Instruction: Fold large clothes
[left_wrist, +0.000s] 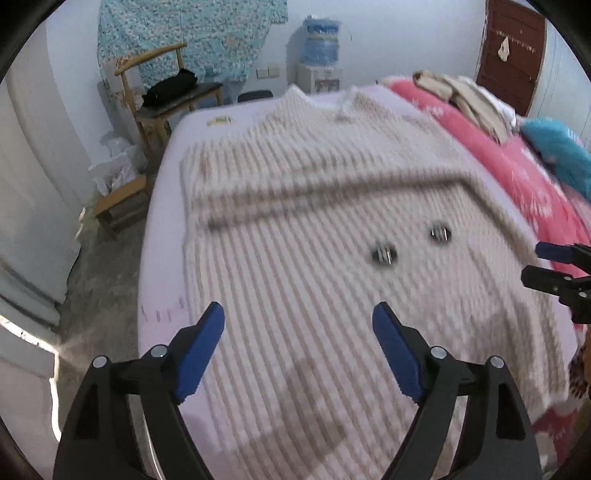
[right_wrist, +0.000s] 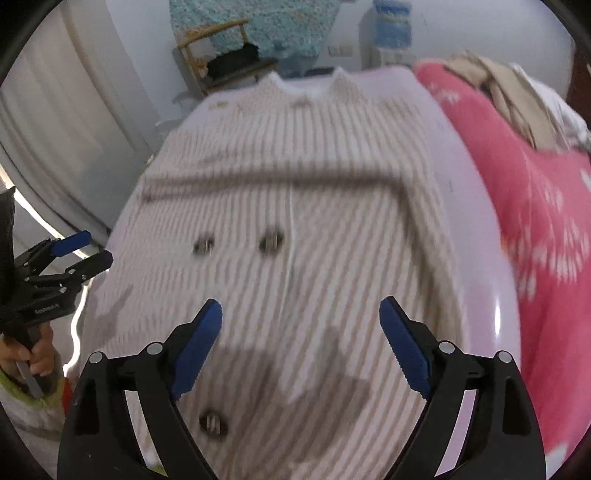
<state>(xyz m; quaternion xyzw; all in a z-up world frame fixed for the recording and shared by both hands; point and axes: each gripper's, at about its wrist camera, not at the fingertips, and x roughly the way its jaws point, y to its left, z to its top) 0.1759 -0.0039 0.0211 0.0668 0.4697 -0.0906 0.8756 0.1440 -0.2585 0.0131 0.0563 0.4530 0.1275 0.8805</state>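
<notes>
Both cameras look forward and down along their own open jaws, from above the near end of the bed (left_wrist: 162, 229) toward its far end and the wall behind. The left view sits further left and takes in the floor; the right view sits further right and takes in more of the pink blanket (right_wrist: 535, 206). Both share the striped sweater (left_wrist: 295, 229), the chair (right_wrist: 225, 62) and the water dispenser (left_wrist: 320, 55), and each catches the other gripper at its edge.

Cream sweater (left_wrist: 295, 206) ribbed in beige stripes, dark buttons (left_wrist: 384, 254), lilac sheet (left_wrist: 162, 280), pink blanket (right_wrist: 535, 206) dotted with white flowers, turquoise floral cloth (left_wrist: 184, 33), blue-padded black grippers (left_wrist: 298, 325)
</notes>
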